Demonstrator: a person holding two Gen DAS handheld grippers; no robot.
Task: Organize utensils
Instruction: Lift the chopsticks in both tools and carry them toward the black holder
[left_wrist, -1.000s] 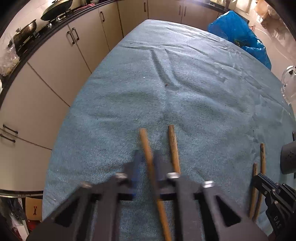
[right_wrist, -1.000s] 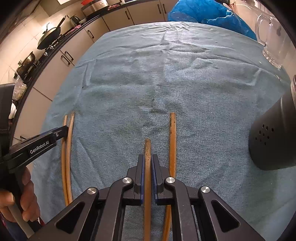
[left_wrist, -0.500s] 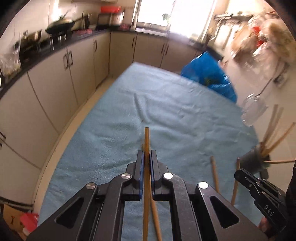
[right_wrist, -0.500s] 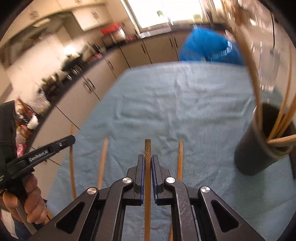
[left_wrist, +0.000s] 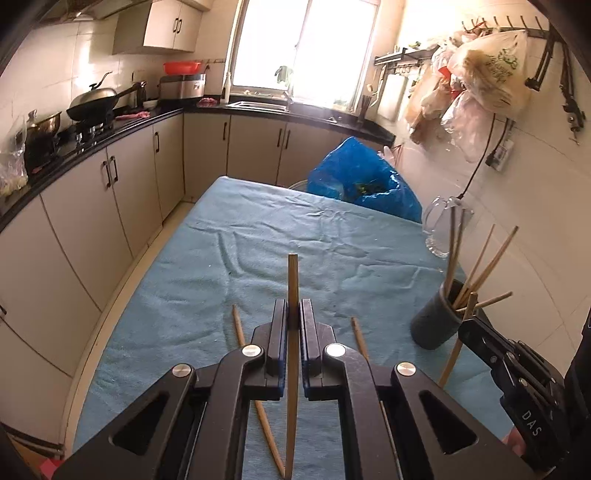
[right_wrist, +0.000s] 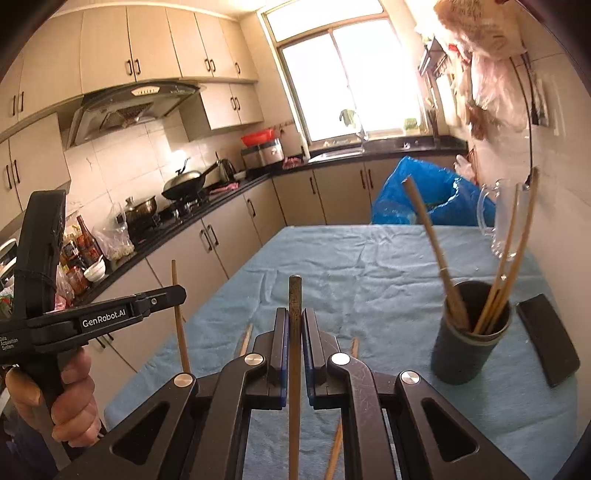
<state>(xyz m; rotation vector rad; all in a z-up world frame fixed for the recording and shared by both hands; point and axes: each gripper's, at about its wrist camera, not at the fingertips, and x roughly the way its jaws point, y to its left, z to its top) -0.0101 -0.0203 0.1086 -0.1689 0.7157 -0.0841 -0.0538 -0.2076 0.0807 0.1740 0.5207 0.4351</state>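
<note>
My left gripper (left_wrist: 293, 314) is shut on a wooden chopstick (left_wrist: 293, 280) and holds it upright above the blue cloth. My right gripper (right_wrist: 294, 325) is shut on a darker chopstick (right_wrist: 294, 295), also lifted. Each gripper shows in the other's view: the right one (left_wrist: 469, 325) with its stick by the holder, the left one (right_wrist: 177, 295) at the left. A dark round holder (right_wrist: 467, 354) with several chopsticks stands at the right; it also shows in the left wrist view (left_wrist: 434, 325). Two loose chopsticks (left_wrist: 236, 325) (left_wrist: 358, 338) lie on the cloth below my grippers.
A blue cloth (left_wrist: 295, 229) covers the table. A glass jug (right_wrist: 498, 221) and a blue bag (left_wrist: 365, 184) are at the far right. A flat black object (right_wrist: 546, 343) lies right of the holder. Kitchen cabinets run along the left.
Both grippers have risen from the cloth and tilted up, each lifting its chopstick. The views now look across the kitchen instead of down at the cloth.
</note>
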